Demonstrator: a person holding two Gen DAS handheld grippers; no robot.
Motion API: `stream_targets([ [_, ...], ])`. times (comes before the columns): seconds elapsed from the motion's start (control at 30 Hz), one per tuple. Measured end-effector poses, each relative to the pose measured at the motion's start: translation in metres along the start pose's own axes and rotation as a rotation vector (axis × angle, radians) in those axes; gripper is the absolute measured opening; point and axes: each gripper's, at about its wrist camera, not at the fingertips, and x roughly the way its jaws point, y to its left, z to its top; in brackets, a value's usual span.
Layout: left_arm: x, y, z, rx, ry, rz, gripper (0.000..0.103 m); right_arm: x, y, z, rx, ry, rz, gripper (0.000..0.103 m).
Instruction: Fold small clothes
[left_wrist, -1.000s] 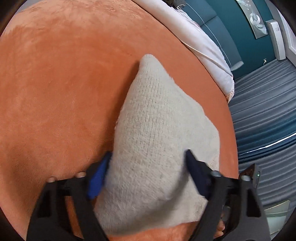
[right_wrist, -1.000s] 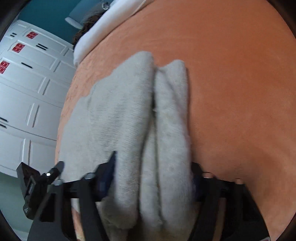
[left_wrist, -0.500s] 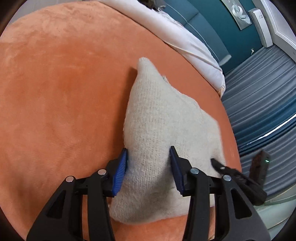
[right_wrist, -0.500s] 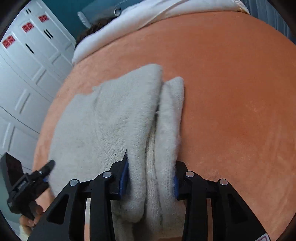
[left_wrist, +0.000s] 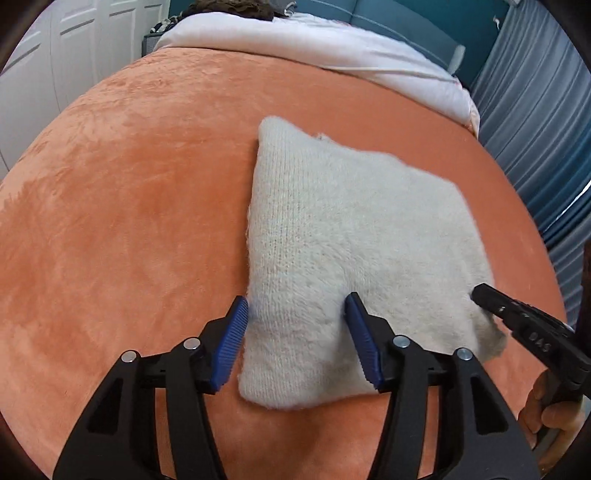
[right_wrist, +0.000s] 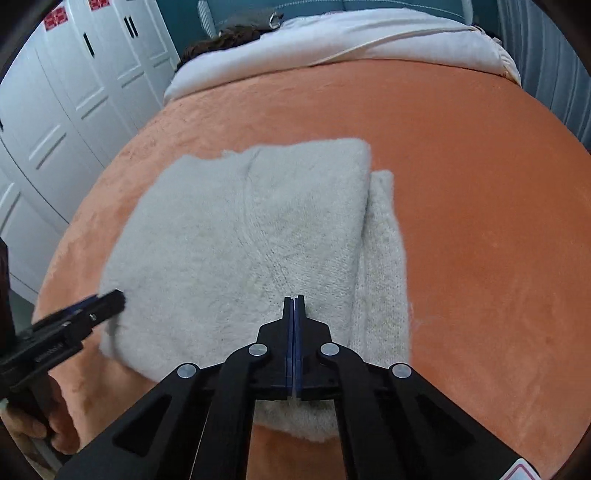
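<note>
A cream knitted garment (left_wrist: 354, 236) lies folded into a rough square on the orange blanket (left_wrist: 129, 206). My left gripper (left_wrist: 299, 314) is open, its blue pads either side of the garment's near left edge, just above it. In the right wrist view the same garment (right_wrist: 240, 236) shows a narrower folded strip (right_wrist: 384, 258) along its right side. My right gripper (right_wrist: 294, 301) is shut and empty, its tips over the garment's near edge. Each gripper shows in the other's view: the right one (left_wrist: 517, 321), the left one (right_wrist: 74, 314).
A white duvet (left_wrist: 314, 44) lies across the far end of the bed. White wardrobe doors (right_wrist: 55, 110) stand to the left and blue-grey curtains (left_wrist: 535, 110) to the right. The blanket's near edge drops off just below the grippers.
My left gripper has opened wider and let go of the garment. My right gripper has released the folded edge, closed fully and pulled back. Both cameras have risen and tilted up.
</note>
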Motion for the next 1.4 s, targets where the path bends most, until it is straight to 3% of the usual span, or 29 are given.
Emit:
stream_targets([
  [0.07, -0.017, -0.010, 0.000, 0.037, -0.034, 0.036, 0.055, -0.031, -0.003, -0.007, 0.003, -0.042, -0.006, 0.007],
  [0.13, -0.036, -0.019, -0.009, 0.063, -0.063, 0.073, 0.075, -0.053, -0.006, -0.020, 0.012, -0.073, -0.005, 0.017],
  [0.2, -0.050, -0.025, -0.024, 0.065, -0.089, 0.091, 0.089, -0.071, -0.009, -0.042, 0.026, -0.099, -0.057, 0.034],
  [0.27, -0.059, -0.033, -0.042, 0.073, -0.098, 0.105, 0.094, -0.079, -0.008, -0.064, 0.049, -0.118, -0.080, 0.054],
  [0.33, -0.058, -0.041, -0.063, 0.087, -0.074, 0.127, 0.095, -0.078, -0.009, -0.085, 0.077, -0.124, -0.112, 0.066],
  [0.4, -0.053, -0.046, -0.083, 0.099, -0.040, 0.143, 0.095, -0.070, -0.012, -0.105, 0.101, -0.112, -0.159, 0.067],
  [0.53, -0.041, -0.050, -0.114, 0.120, -0.053, 0.185, 0.095, -0.064, -0.016, -0.138, 0.104, -0.139, -0.212, 0.074],
  [0.73, -0.024, -0.049, -0.144, 0.157, -0.021, 0.236, 0.095, -0.043, -0.016, -0.157, 0.060, -0.133, -0.249, 0.077],
  [0.83, -0.021, -0.046, -0.151, 0.153, -0.019, 0.233, 0.095, -0.035, -0.017, -0.160, 0.091, -0.122, -0.227, 0.078],
  [0.97, -0.020, -0.045, -0.155, 0.173, -0.038, 0.232, 0.095, -0.028, -0.010, -0.165, 0.055, -0.138, -0.267, 0.082],
  [1.4, -0.013, -0.047, -0.160, 0.179, -0.084, 0.241, 0.098, -0.020, -0.003, -0.172, 0.037, -0.152, -0.280, 0.092],
])
